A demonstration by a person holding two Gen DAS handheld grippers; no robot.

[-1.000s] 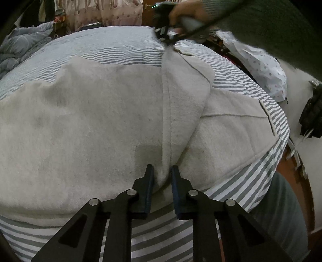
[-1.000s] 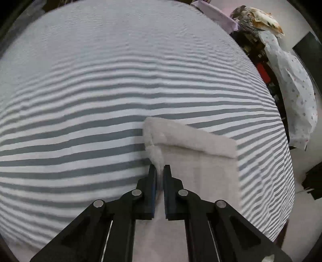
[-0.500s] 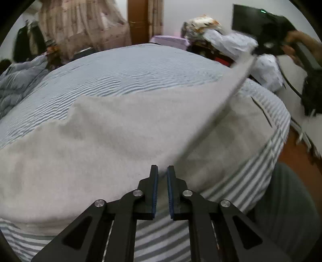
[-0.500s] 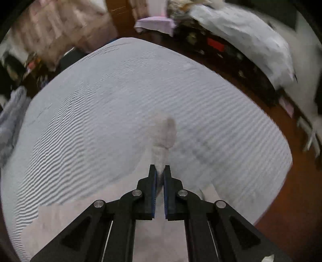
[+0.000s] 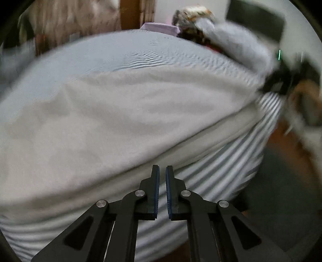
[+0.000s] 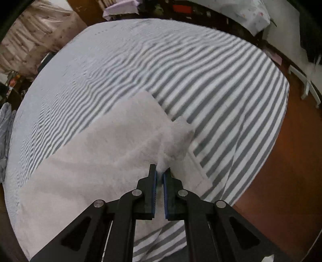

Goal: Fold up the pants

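i've swung the leg across the pants (image 6: 112, 145); right gripper (image 6: 160, 175) still pinches it, left gripper (image 5: 161, 173) nearly closed, empty.

Striped bedsheet (image 6: 201, 66), lilac cloth (image 5: 161, 28), curtain (image 6: 30, 40)

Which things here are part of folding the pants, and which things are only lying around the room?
For the job:
- pants, pale and fuzzy, spread on the striped bed
- right tongs, pinching a pants edge
- left tongs, nearly closed at the pants' near edge; grip unclear

Just lying about:
- lilac folded cloth
- white dotted bag
- grey blanket
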